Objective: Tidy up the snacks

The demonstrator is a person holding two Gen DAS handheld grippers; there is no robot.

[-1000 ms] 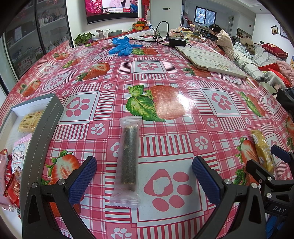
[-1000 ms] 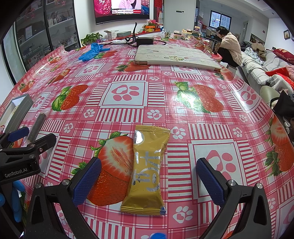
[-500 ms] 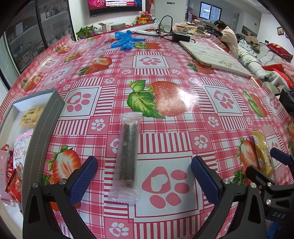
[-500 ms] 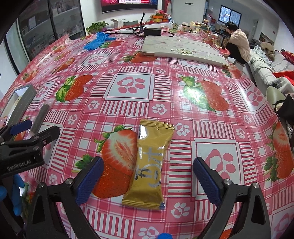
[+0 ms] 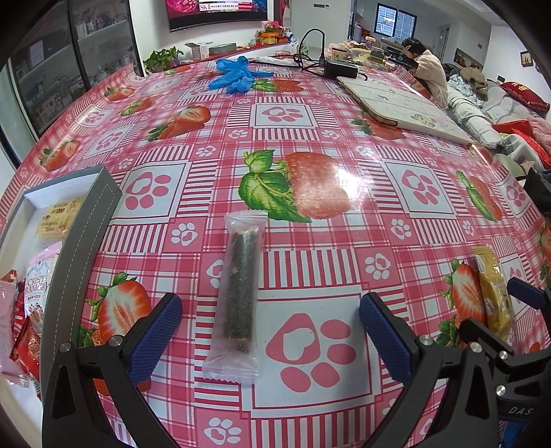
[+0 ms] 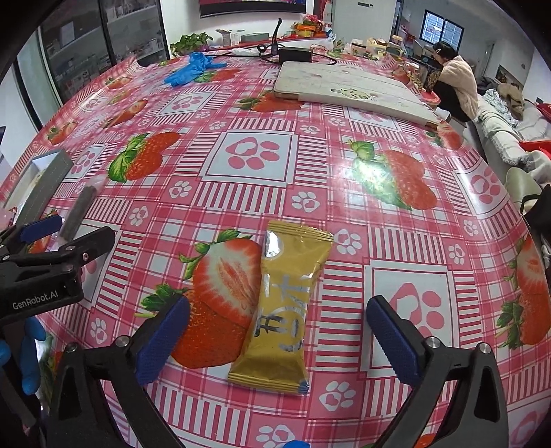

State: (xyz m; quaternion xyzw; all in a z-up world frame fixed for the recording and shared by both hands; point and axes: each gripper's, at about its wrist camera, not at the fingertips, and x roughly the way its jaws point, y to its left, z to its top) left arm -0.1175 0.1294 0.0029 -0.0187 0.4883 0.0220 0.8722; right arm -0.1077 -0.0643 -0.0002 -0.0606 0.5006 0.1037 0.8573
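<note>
Several snacks already in the box (image 5: 82,241) — I've got two left right of it: dark bar (image 5: 239,289), gold packet (image 6: 284,310). Both grippers' jaws wide open, empty.

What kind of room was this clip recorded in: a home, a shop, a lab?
Probably a lived-in home living or dining room. A big table under a strawberry-print oilcloth fills the view; behind it a wall television, a person seated at the far end, and a sofa piled with cushions and blankets.
</note>
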